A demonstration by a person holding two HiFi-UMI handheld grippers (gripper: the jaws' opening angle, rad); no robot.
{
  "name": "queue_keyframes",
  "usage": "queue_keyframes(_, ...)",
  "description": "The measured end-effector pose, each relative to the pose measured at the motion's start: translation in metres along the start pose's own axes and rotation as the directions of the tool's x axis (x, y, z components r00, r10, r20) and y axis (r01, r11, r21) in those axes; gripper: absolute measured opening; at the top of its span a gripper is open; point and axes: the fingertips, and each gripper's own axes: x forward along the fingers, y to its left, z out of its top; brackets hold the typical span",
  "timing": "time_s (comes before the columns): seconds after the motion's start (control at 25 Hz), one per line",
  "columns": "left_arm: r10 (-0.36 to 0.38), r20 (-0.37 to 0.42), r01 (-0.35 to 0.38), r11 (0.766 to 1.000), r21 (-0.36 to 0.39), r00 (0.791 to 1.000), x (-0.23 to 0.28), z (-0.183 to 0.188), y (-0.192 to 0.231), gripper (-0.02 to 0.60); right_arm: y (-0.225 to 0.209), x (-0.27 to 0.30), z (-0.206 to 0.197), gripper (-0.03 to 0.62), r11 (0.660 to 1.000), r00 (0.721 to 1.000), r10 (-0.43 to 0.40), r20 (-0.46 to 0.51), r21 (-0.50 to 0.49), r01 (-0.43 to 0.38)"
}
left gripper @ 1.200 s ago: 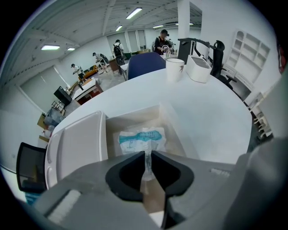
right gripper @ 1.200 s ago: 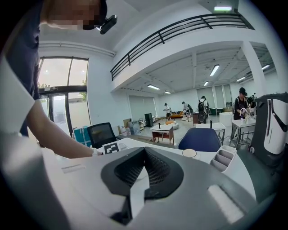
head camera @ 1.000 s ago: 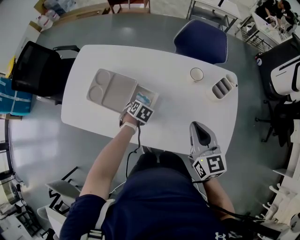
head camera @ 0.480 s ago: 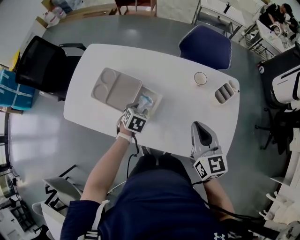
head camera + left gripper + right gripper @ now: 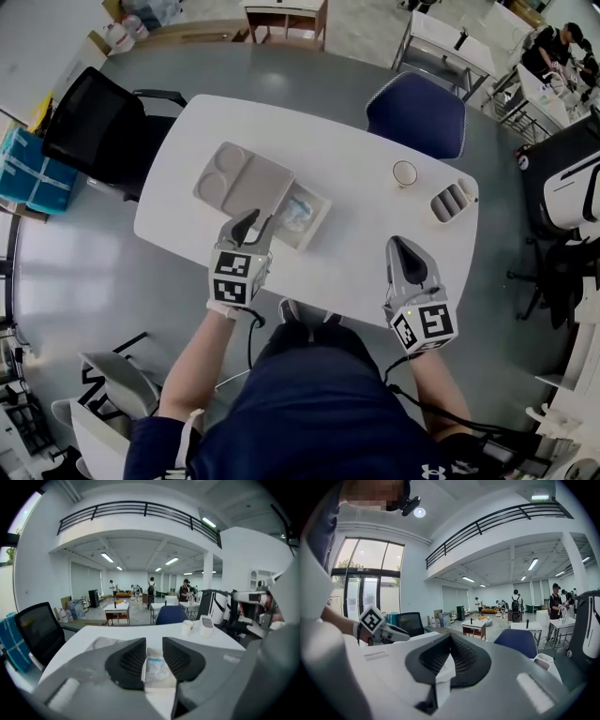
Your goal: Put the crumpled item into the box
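Note:
The crumpled item [image 5: 298,208], white with pale blue, lies inside the small open box [image 5: 320,223] beside the grey tray [image 5: 242,181] on the white table [image 5: 366,234]. My left gripper [image 5: 251,225] hovers just short of the box, toward the table's near edge. Its jaws are closing with a narrow gap and nothing between them. In the left gripper view the crumpled item [image 5: 154,667] shows beyond the left gripper [image 5: 154,656], down in the box. My right gripper [image 5: 404,247] rests over the near right of the table, shut and empty, also visible in the right gripper [image 5: 449,660] view.
A paper cup [image 5: 405,173] and a slotted holder [image 5: 450,200] stand at the table's far right. A blue chair [image 5: 417,112] is behind the table and a black chair [image 5: 89,127] at its left end. People stand far back in the hall.
My left gripper has drawn back from over the box toward the near table edge, leaving the crumpled item in the box. The right gripper has stayed where it was.

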Motion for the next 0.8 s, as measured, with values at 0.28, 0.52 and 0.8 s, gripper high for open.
queue_keyframes(0.28,0.017,0.252,-0.026,0.999,0.034,0.967,-0.079,0.065,-0.005,0.106,0.001,0.011,0.027,0.002,0.999,0.999,0.01,0.042,-0.038,-0.009)
queue_keyframes(0.52,0.075,0.428,-0.054,0.997,-0.06,0.901,-0.132,0.121,0.004,0.069,0.01,0.018,0.069,0.002,0.996,0.989,0.045,0.144,-0.089,-0.033)
queue_keyframes(0.8,0.106,0.528,-0.092,0.994,-0.052,0.843,-0.168,0.148,-0.002,0.032,0.041,0.011,0.095,0.002,0.994,0.976,0.067,0.205,-0.097,-0.048)
